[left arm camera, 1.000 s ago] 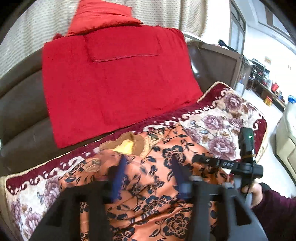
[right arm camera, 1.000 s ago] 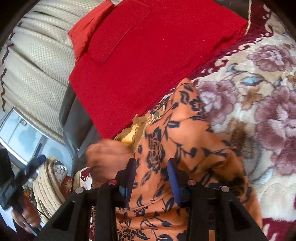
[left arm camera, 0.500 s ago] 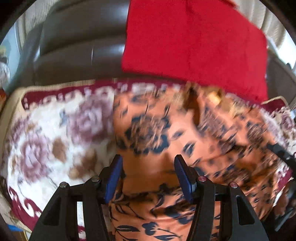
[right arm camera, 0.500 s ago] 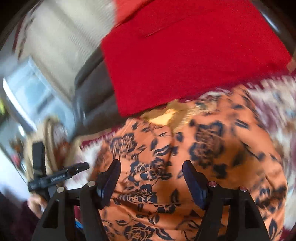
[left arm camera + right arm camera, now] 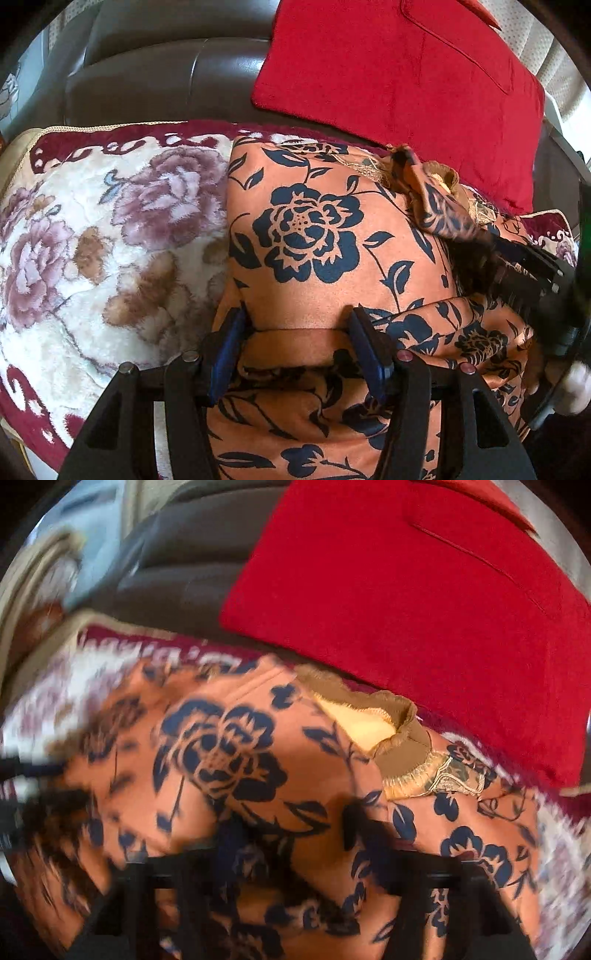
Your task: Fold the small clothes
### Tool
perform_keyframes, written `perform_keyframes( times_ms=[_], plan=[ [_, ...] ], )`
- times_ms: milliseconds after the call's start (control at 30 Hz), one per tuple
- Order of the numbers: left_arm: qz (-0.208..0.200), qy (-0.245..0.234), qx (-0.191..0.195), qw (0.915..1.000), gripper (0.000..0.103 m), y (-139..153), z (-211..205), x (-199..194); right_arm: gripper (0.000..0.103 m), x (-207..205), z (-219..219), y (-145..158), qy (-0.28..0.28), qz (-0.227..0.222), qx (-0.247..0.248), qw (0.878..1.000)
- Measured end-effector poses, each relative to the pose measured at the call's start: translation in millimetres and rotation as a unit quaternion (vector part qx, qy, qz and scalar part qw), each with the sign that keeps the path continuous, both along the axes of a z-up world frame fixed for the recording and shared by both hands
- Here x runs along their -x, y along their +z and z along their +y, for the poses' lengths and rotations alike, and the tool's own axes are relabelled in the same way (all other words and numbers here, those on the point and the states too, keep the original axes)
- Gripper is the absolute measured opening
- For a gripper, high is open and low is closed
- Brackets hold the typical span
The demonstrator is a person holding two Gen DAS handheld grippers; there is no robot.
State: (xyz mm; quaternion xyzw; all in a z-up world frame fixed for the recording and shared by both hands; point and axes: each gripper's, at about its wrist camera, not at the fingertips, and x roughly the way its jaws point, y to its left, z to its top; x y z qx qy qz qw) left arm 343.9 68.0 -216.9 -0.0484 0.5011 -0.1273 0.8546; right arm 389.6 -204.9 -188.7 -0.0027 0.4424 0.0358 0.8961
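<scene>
An orange garment with dark blue flowers lies on a floral plush blanket on a sofa. My left gripper is open, its blue pads astride a fold of the garment near its lower left part. In the right wrist view the same garment shows its brown collar toward the back. My right gripper is blurred but looks open, low over the garment's middle. The right gripper's body shows blurred at the right edge of the left wrist view.
A red cushion leans on the dark leather sofa back behind the garment; it also shows in the right wrist view. The blanket's maroon border runs along the back.
The left gripper has swung to the garment's left side and dropped onto a fold. The right gripper opened wider and moved left over the garment's middle, still in motion.
</scene>
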Motion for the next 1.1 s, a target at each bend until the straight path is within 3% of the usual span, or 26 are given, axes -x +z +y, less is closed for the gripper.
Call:
perform_keyframes(
  times_ms=[100, 200, 267, 333, 433, 467, 500, 600, 733, 800, 900, 967, 1000, 1033, 1100],
  plan=[
    [0.001, -0.002, 0.003, 1.0000, 0.060, -0.1, 2.2, 1.3, 0.015, 7.6, -38.9, 15.5, -0.062, -0.029, -0.078, 0.995],
    [0.001, -0.002, 0.005, 1.0000, 0.060, 0.9, 5.9, 4.9, 0.014, 29.5, -92.2, 21.9, -0.131, -0.037, -0.147, 0.980],
    [0.000, 0.001, 0.007, 1.0000, 0.060, 0.8, 7.4, 7.0, 0.014, 52.8, -130.7, 17.2, -0.177, -0.025, -0.218, 0.959],
    [-0.004, 0.000, 0.001, 1.0000, 0.060, 0.5, 6.7, 8.6, 0.016, 82.4, -169.6, 3.7, -0.225, -0.006, -0.296, 0.928],
    [-0.005, -0.001, -0.005, 1.0000, 0.060, 1.2, 7.1, 10.9, 0.018, 123.5, -213.6, -13.6, -0.282, 0.006, -0.368, 0.886],
    [-0.005, 0.000, -0.009, 0.9999, 0.060, 3.0, 7.7, 12.4, 0.018, 135.5, -224.1, -15.5, -0.295, 0.003, -0.381, 0.876],
    [-0.006, 0.001, -0.014, 0.9999, 0.060, 4.8, 8.0, 13.5, 0.018, 140.9, -229.3, -13.8, -0.296, -0.006, -0.385, 0.874],
    [-0.028, 0.006, -0.030, 0.9991, 0.060, 20.3, 8.4, 20.8, 0.018, 137.8, -227.2, 6.3, -0.264, -0.035, -0.355, 0.896],
    [-0.070, 0.017, -0.031, 0.9969, 0.060, 49.6, 7.3, 24.6, 0.020, 99.5, -200.4, 26.3, -0.198, -0.040, -0.332, 0.921],
    [-0.066, 0.017, -0.037, 0.9970, 0.060, 51.5, 4.0, 20.6, 0.020, 79.2, -186.7, 30.2, -0.183, -0.039, -0.319, 0.929],
    [-0.053, 0.015, -0.057, 0.9968, 0.060, 41.3, -3.6, 11.7, 0.021, 44.4, -182.5, 12.6, -0.188, -0.016, -0.310, 0.932],
    [-0.019, 0.007, -0.080, 0.9966, 0.060, 20.7, -7.2, 1.7, 0.022, 33.5, -181.9, -8.7, -0.211, 0.032, -0.281, 0.936],
    [0.002, 0.006, -0.090, 0.9959, 0.060, 9.8, -8.4, -1.7, 0.022, 30.4, -186.5, -26.5, -0.225, 0.069, -0.282, 0.930],
    [0.002, 0.010, -0.082, 0.9966, 0.061, 7.8, -6.1, -1.2, 0.022, 34.0, -191.1, -34.1, -0.223, 0.065, -0.309, 0.922],
    [-0.004, 0.012, -0.071, 0.9974, 0.062, 11.1, -1.2, 1.7, 0.022, 46.3, -193.6, -27.9, -0.215, 0.055, -0.314, 0.923]
  ],
)
